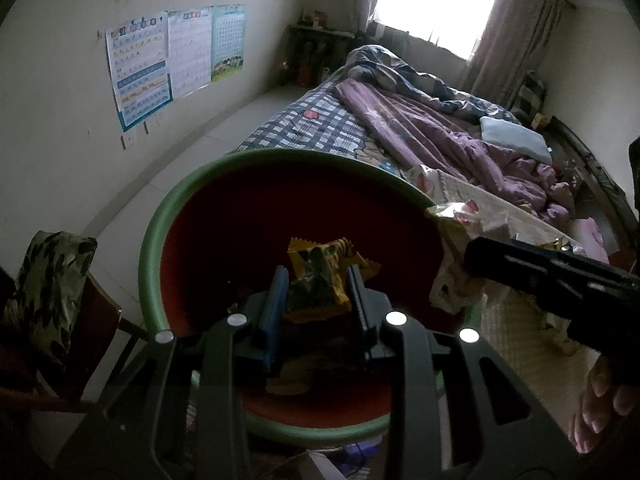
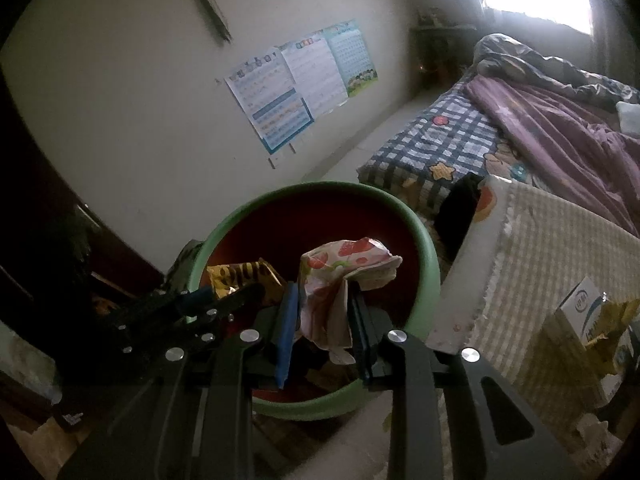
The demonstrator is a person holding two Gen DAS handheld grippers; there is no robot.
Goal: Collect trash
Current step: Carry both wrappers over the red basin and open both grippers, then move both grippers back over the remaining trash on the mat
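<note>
A round bin with a green rim (image 1: 154,236) and dark red inside stands on the floor beside the bed; it also shows in the right wrist view (image 2: 430,264). My left gripper (image 1: 318,280) is shut on a yellow snack wrapper (image 1: 320,276) and holds it over the bin's opening. My right gripper (image 2: 324,296) is shut on a crumpled pink and white strawberry-print wrapper (image 2: 344,268), also over the bin. The left gripper and its yellow wrapper (image 2: 240,276) show at the left of the right wrist view. The right gripper's body (image 1: 560,276) shows at the right of the left wrist view.
A bed (image 1: 400,120) with purple and plaid bedding fills the right side. A cream checked cloth surface (image 2: 560,240) beside the bin carries a white box (image 2: 580,316) and more wrappers (image 1: 460,212). A chair with a patterned cushion (image 1: 48,280) stands at the left. Posters (image 1: 172,56) hang on the wall.
</note>
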